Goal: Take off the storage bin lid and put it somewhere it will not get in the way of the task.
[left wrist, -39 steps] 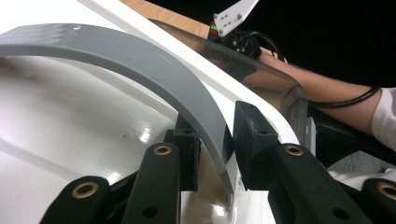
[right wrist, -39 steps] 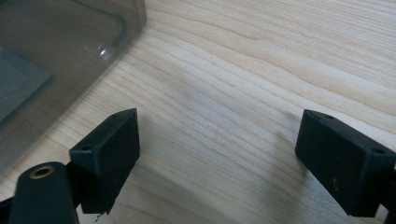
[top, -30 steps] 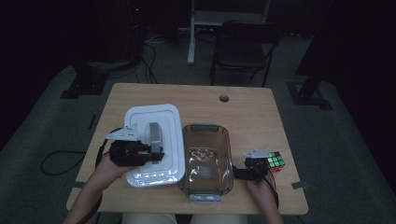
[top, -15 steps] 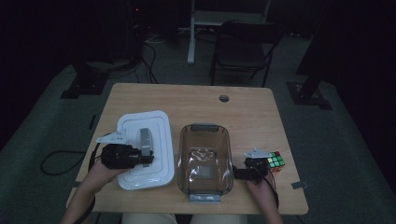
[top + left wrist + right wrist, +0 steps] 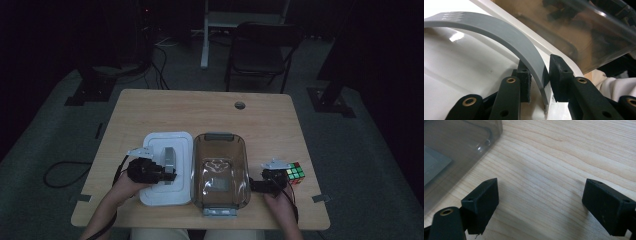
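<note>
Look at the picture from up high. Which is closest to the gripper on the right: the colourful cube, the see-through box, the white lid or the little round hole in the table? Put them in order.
From the right gripper:
1. Clear box, just left of its jaws.
2. Puzzle cube, just right; nearly as close, hard to separate.
3. White lid, beyond the box.
4. Round hole, at the table's far side.

Our left gripper point(image 5: 537, 82) has black jaws with little brass rivets. Our right gripper point(image 5: 541, 205) has blocky black jaws too.
</note>
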